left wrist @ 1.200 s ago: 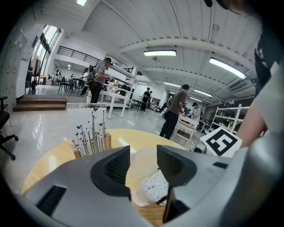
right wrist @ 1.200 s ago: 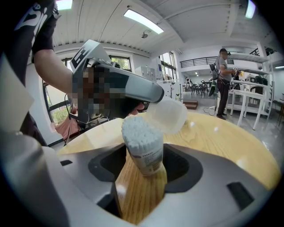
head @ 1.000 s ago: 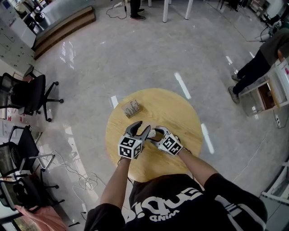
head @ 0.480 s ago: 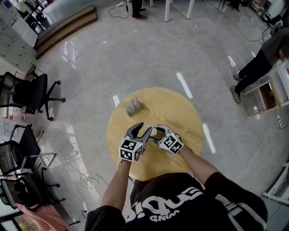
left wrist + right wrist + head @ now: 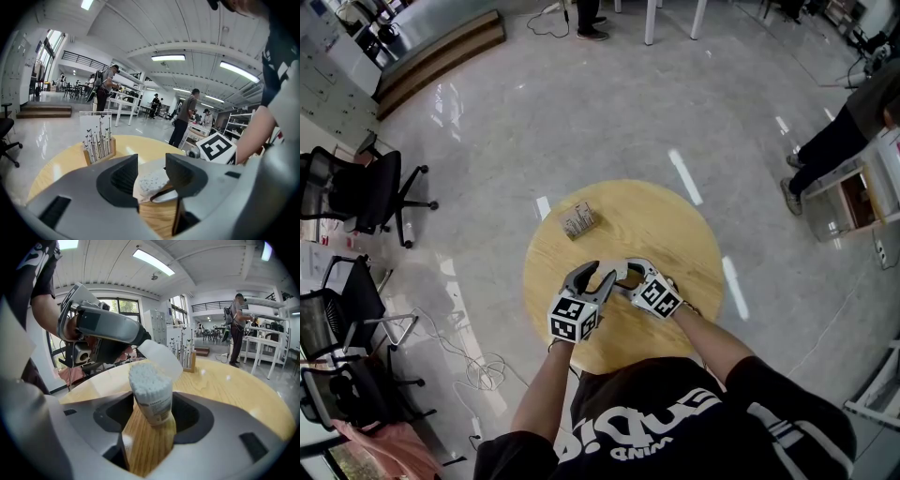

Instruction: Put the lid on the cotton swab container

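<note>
Two grippers meet over the near side of the round wooden table [image 5: 675,234], and the task is at the capping step. The right gripper [image 5: 630,274] pinches the cotton swab container [image 5: 153,397] by its lower body, holding it nearly upright with its packed white tips bare at the top. The left gripper [image 5: 595,275] is clamped on the clear lid [image 5: 161,359], which hangs tilted just beyond and above the container's mouth. Its near edge sits at about the height of the swab tips, and I cannot tell whether it touches them.

The lid is not yet on. The next move likely calls for levelling the lid, centring its opening over the swabs, and pushing it down along the container's axis while the right gripper holds firm. A small wooden card holder [image 5: 577,221] stands well apart at the far left of the table.
</note>
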Tool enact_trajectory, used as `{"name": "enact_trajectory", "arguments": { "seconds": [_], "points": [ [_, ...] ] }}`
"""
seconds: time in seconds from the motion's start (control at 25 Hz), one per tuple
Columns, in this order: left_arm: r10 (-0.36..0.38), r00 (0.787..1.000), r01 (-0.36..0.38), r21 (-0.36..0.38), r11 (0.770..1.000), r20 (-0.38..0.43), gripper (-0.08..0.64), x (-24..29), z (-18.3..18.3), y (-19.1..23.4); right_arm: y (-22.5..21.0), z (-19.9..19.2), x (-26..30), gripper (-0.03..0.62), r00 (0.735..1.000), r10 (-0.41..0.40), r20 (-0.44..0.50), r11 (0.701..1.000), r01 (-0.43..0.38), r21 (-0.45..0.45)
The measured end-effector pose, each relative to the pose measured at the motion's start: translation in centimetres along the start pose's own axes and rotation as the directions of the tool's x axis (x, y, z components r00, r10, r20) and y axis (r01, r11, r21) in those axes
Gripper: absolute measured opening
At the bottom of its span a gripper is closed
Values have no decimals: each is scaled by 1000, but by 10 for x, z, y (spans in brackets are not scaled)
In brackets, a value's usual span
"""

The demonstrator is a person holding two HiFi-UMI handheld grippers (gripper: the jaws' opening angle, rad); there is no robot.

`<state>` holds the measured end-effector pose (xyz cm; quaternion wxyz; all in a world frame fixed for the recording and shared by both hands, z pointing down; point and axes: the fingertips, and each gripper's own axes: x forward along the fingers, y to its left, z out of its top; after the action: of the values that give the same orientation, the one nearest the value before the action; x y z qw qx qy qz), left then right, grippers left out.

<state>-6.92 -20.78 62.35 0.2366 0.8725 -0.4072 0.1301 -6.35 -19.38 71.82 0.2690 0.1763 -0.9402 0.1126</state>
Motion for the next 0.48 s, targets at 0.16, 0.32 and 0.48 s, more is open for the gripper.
{"name": "enact_trajectory", "arguments": {
  "seconds": [0.16, 0.32, 0.48],
  "points": [
    [15, 1000, -15, -14, 1000, -4, 175, -3, -7, 0, -1, -1, 1, 252, 1000, -2, 0, 1000, 2, -1],
    [25, 1000, -25, -28, 999, -12, 175, -6, -14, 0, 0, -1, 2, 250, 1000, -1, -1, 1000, 1, -3],
    [40, 999, -41, -44, 998, -20, 175, -6, -18, 1, 0, 0, 2, 250, 1000, -1, -1, 1000, 1, 0]
  ]
}}
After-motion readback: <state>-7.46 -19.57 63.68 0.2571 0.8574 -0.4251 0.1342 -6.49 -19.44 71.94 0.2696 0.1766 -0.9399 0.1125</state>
